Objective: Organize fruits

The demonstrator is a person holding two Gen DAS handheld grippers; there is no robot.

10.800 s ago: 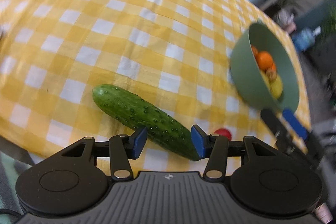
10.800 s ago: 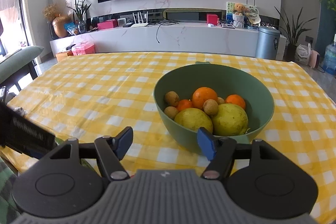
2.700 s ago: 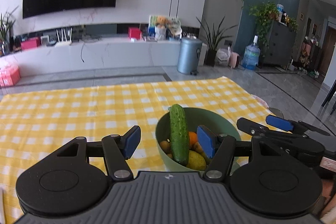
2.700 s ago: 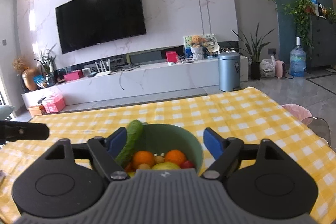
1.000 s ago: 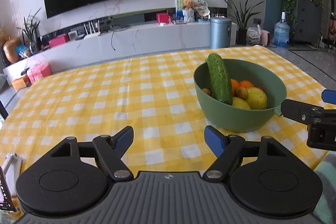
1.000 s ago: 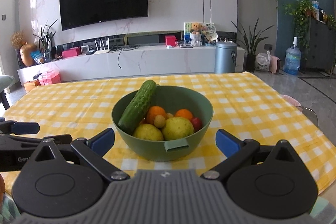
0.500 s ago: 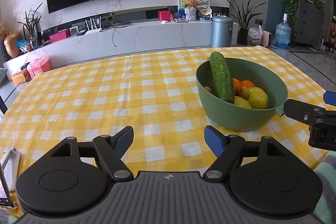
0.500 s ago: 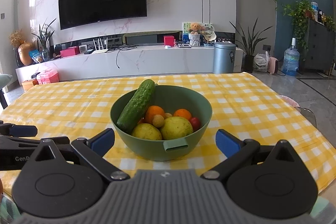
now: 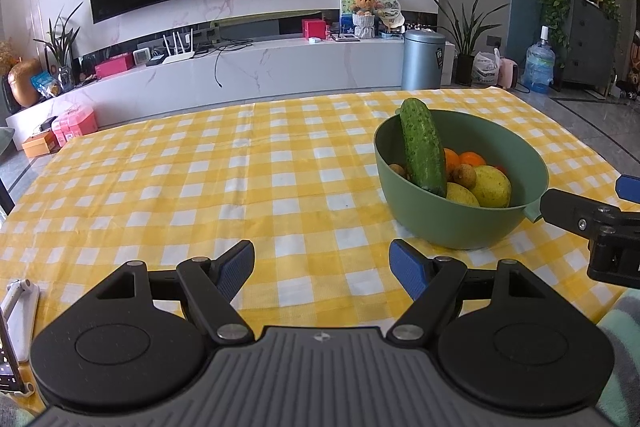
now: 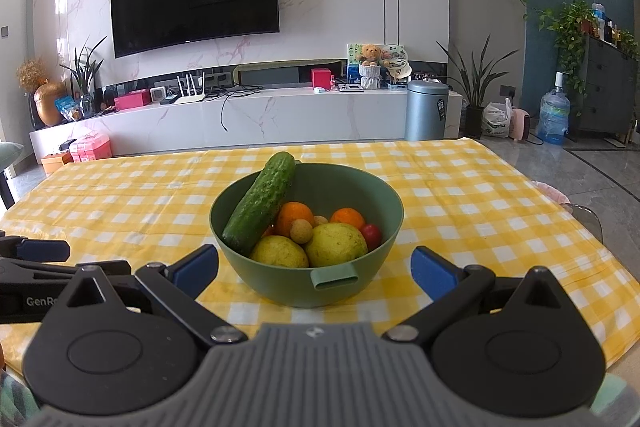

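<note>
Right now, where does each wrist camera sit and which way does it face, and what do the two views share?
Left wrist: behind the open left claw, low over the yellow checked tablecloth, facing the TV wall; round green bowl ahead to its right; right claw at the right edge.
Right wrist: behind the open right claw, facing the green bowl head-on; left claw at the left edge.
Shared: the bowl, the long bumpy green cucumber leaning on its rim, the tablecloth, the TV wall.
</note>
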